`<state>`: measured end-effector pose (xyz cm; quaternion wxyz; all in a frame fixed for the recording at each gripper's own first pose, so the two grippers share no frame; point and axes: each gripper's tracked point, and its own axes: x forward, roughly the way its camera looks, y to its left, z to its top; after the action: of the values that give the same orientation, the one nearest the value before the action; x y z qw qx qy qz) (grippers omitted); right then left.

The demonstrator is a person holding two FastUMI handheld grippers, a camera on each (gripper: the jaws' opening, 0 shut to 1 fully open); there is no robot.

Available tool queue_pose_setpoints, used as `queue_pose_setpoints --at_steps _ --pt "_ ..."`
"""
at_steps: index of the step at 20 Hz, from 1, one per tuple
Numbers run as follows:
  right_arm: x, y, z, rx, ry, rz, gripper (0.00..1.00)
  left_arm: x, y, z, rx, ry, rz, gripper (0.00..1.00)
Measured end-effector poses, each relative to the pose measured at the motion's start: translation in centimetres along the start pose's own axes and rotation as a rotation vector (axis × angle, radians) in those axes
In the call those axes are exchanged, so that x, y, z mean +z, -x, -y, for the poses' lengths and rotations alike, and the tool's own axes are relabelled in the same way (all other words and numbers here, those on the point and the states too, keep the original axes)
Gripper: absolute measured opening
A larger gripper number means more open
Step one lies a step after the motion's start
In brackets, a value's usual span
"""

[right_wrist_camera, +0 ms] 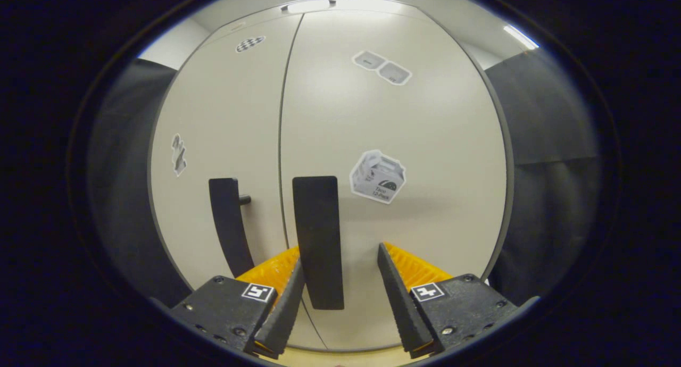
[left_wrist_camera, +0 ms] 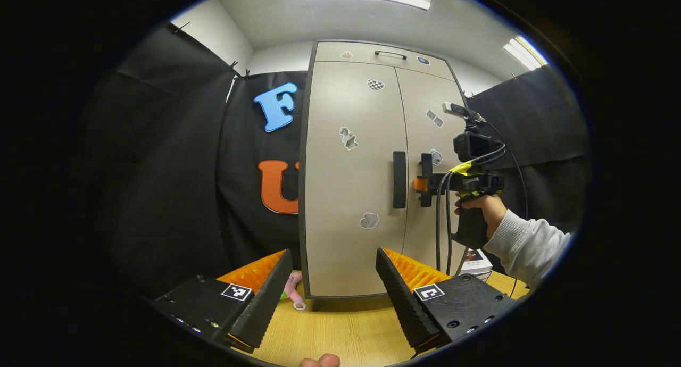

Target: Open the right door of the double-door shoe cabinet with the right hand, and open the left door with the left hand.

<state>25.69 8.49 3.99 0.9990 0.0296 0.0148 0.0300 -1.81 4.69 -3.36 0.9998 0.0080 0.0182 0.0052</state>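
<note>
Left gripper (left_wrist_camera: 329, 287): fingers apart, held back over table (left_wrist_camera: 340, 330), aimed at cabinet (left_wrist_camera: 351, 197). Right gripper (right_wrist_camera: 340, 287): fingers apart, straddling right handle (right_wrist_camera: 317, 239), not clamped. Left handle (right_wrist_camera: 229, 223) just beside. Both doors shut: right door (right_wrist_camera: 415, 143), left door (left_wrist_camera: 346, 170). Stood upright on table against booth wall.

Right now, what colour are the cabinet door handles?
Black; the right door handle and left door handle show best in the right gripper view.
</note>
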Motion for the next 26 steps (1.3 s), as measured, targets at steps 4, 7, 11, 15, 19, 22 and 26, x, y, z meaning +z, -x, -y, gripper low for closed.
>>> queue_pose_setpoints --at_steps 4,7,11,15,19,22,26 --pt "-0.2 0.1 -1.2 0.028 0.020 -0.008 0.51 0.3 -0.2 0.2 -0.007 -0.001 0.006 0.95" --pt "-0.2 0.0 -1.5 0.025 0.024 0.000 0.33 0.5 -0.1 0.0 -0.006 0.001 0.014 0.95" --pt "-0.2 0.1 -1.4 0.023 0.021 -0.004 0.27 0.6 -0.1 -0.1 -0.004 0.010 0.018 0.95" --pt "-0.3 0.9 -1.5 0.051 0.018 -0.009 0.22 0.7 0.1 -0.5 0.005 0.002 0.019 0.95" --pt "0.0 2.4 -1.4 0.095 0.013 -0.016 0.24 1.0 0.4 -0.5 0.014 -0.007 0.021 0.95" --pt "0.1 3.0 -0.8 0.114 0.020 -0.009 0.22 1.1 0.5 -0.4 0.023 -0.015 0.023 0.95" --pt "-0.1 3.3 0.0 0.149 0.007 -0.017 0.21 1.4 0.5 -0.1 0.028 -0.022 0.029 0.95"
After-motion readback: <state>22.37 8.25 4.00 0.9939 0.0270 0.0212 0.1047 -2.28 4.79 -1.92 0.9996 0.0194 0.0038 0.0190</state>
